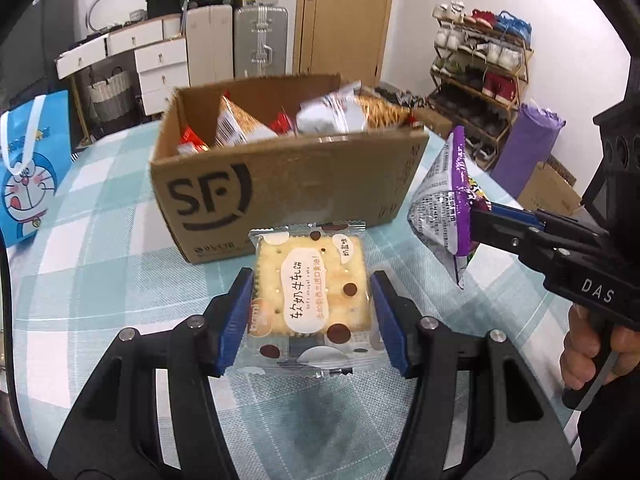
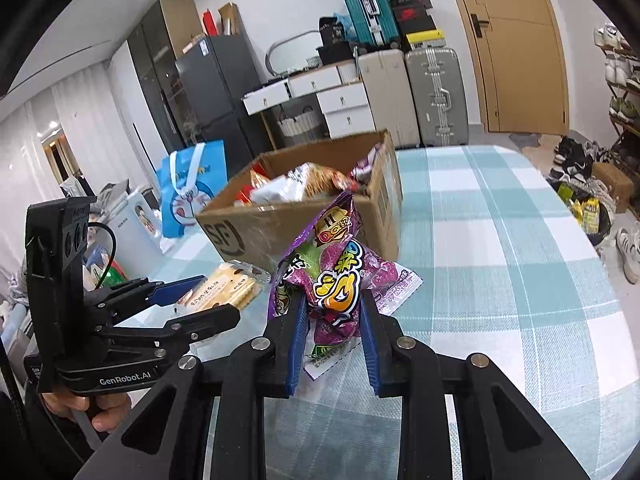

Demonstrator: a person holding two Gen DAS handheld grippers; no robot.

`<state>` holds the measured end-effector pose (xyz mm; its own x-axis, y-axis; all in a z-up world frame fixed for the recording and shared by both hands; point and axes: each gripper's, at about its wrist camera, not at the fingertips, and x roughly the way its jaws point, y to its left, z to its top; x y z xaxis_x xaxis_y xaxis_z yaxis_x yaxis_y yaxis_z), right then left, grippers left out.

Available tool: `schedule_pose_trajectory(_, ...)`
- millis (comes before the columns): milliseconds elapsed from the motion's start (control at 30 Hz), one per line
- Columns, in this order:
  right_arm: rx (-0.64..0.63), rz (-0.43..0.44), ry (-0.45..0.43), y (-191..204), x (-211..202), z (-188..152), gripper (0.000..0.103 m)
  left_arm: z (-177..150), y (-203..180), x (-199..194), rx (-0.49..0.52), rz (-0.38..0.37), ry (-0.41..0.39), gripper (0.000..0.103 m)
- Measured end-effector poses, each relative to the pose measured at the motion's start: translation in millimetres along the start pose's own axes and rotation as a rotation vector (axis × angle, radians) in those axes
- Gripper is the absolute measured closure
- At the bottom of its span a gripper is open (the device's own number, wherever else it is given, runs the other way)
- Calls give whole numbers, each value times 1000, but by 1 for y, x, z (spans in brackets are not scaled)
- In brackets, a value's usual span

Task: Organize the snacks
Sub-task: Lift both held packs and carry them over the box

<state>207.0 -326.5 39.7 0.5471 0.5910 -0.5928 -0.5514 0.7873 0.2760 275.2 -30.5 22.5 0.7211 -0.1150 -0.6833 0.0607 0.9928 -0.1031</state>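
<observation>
The square cracker packet in clear, brown-dotted wrapping (image 1: 310, 292) sits squarely between the blue pads of the left gripper (image 1: 312, 308), lifted off the teal-and-white checked tablecloth (image 1: 100, 248). The pads press against the packet's two side edges, so the jaws stand roughly half apart and are clamped on it. Straight ahead of that gripper, just beyond the packet, is the open brown cardboard box printed with "SF" (image 1: 280, 184), already holding several wrapped snacks (image 1: 320, 118).

To the right of the left gripper, the right gripper (image 2: 334, 312) holds the crinkled purple foil snack bag with yellow lettering (image 2: 336, 276). Its jaws are fairly close together and pinch the bag's lower half, with the top of the bag standing up above the fingertips and the bottom seam hanging down below them. In the right wrist view the same box (image 2: 304, 216) lies ahead and slightly left of this gripper, past the bag. A blue cartoon gift bag (image 1: 28, 168) stands far to the left of the left gripper, beside the box.
</observation>
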Motion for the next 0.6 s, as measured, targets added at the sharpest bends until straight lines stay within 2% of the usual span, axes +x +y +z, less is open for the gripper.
schedule_pose_trajectory(233,-22,1,-69,16,-20,14,78,15,7,-48,-14,7,-80,48)
schedule_pose_trajectory(600,-27,15,-156,40,-30,44,78,45,11,-99,-27,33,-181,48)
